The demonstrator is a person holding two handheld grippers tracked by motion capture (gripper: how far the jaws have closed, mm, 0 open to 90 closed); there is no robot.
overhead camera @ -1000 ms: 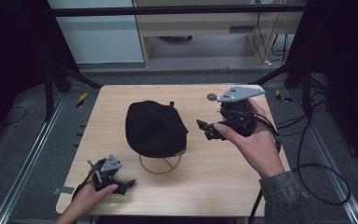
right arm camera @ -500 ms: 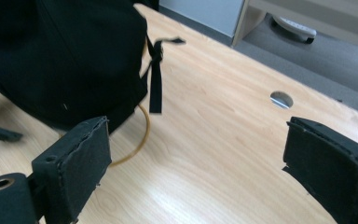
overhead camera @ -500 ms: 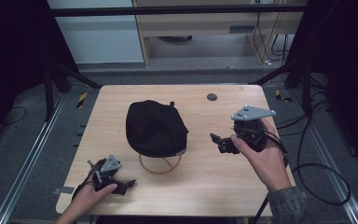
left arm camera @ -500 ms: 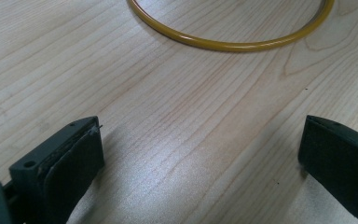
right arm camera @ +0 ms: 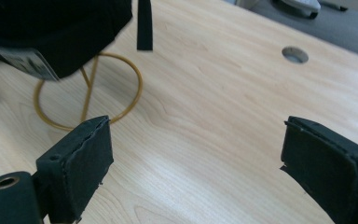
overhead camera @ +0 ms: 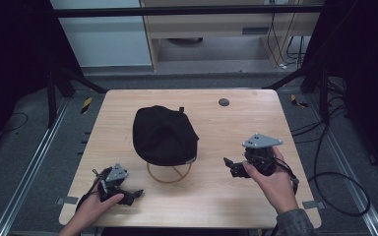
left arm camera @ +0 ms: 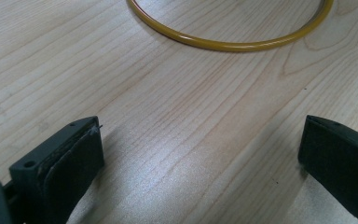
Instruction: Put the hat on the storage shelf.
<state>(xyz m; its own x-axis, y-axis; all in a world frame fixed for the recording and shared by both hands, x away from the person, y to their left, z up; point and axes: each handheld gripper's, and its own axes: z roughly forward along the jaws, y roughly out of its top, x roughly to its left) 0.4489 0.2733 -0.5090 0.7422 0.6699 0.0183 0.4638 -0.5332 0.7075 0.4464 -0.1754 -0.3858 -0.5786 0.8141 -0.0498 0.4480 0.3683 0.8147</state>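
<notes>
Pale wooden table (overhead camera: 128,123) carries a black cap (overhead camera: 163,135); both grippers' jaws spread, empty.

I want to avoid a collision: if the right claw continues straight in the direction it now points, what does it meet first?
Probably the yellow ring stand under the black cap; the right claw, open, points toward it over bare table. Depth is unclear.

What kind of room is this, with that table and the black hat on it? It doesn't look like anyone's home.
Probably a lab or workshop set up for recording. A bare wooden table stands inside a dark metal frame, loose cables trail across the grey floor, and a person holds a tool in each hand near a black cap on a wire stand.
</notes>
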